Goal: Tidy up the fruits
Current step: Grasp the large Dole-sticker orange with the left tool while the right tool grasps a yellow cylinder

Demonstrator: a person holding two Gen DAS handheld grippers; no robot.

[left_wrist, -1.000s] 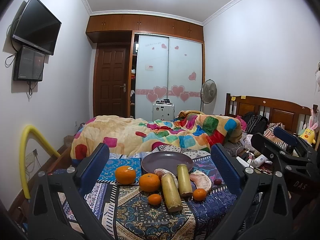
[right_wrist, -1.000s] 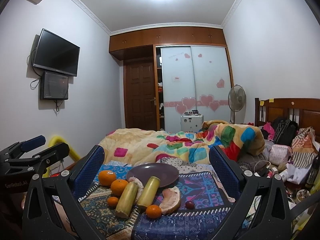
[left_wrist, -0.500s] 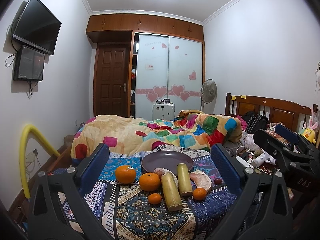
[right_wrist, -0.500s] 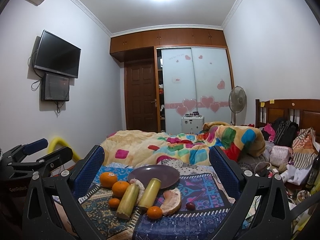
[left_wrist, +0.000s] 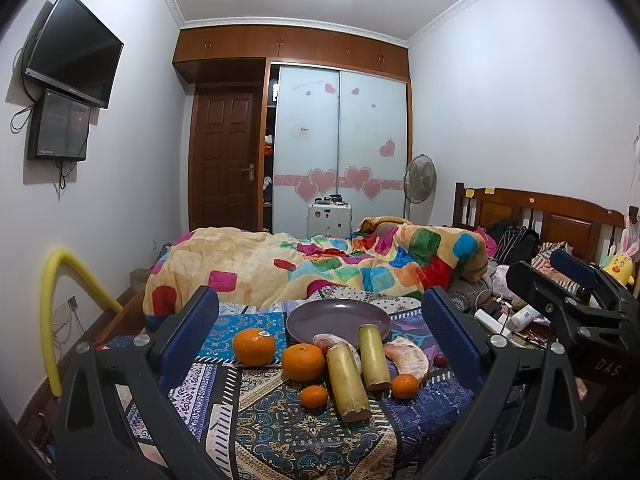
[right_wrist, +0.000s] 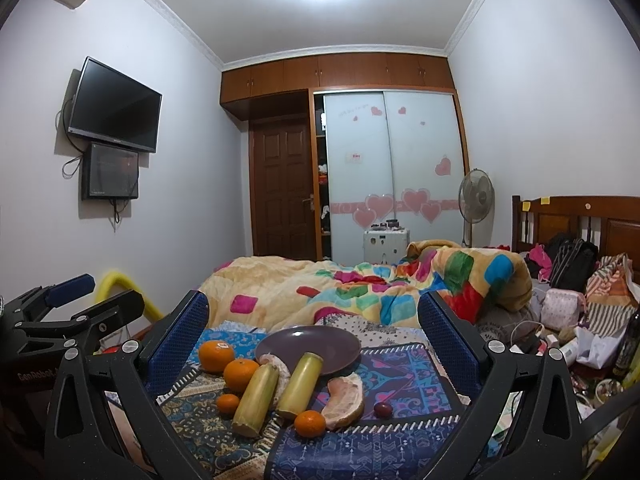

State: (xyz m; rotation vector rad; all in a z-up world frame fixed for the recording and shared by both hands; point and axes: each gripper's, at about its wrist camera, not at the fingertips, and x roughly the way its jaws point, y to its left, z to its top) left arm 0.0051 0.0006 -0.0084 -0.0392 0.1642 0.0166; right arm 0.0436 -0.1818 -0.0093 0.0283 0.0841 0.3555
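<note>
An empty purple plate (left_wrist: 338, 319) (right_wrist: 308, 345) sits on a patterned cloth (left_wrist: 288, 432). In front of it lie two large oranges (left_wrist: 254, 346) (left_wrist: 303, 361), two small oranges (left_wrist: 314, 396) (left_wrist: 405, 385), two sugarcane pieces (left_wrist: 347, 380) (left_wrist: 373, 356), two pomelo segments (left_wrist: 406, 358) (right_wrist: 345, 394) and a small dark fruit (right_wrist: 383, 409). My left gripper (left_wrist: 320, 332) is open and empty, held back from the fruit. My right gripper (right_wrist: 313, 332) is open and empty too, to the right of the left one (right_wrist: 68, 312).
A colourful blanket (left_wrist: 320, 264) covers the bed behind the cloth. Clutter of bags and bottles (right_wrist: 568, 332) lies to the right by the wooden headboard (left_wrist: 536, 216). A yellow foam tube (left_wrist: 60, 300) stands at the left wall. A door and wardrobe are at the back.
The right gripper has tilted up a little, so the fruit sits lower in its view. The left gripper has barely moved.
</note>
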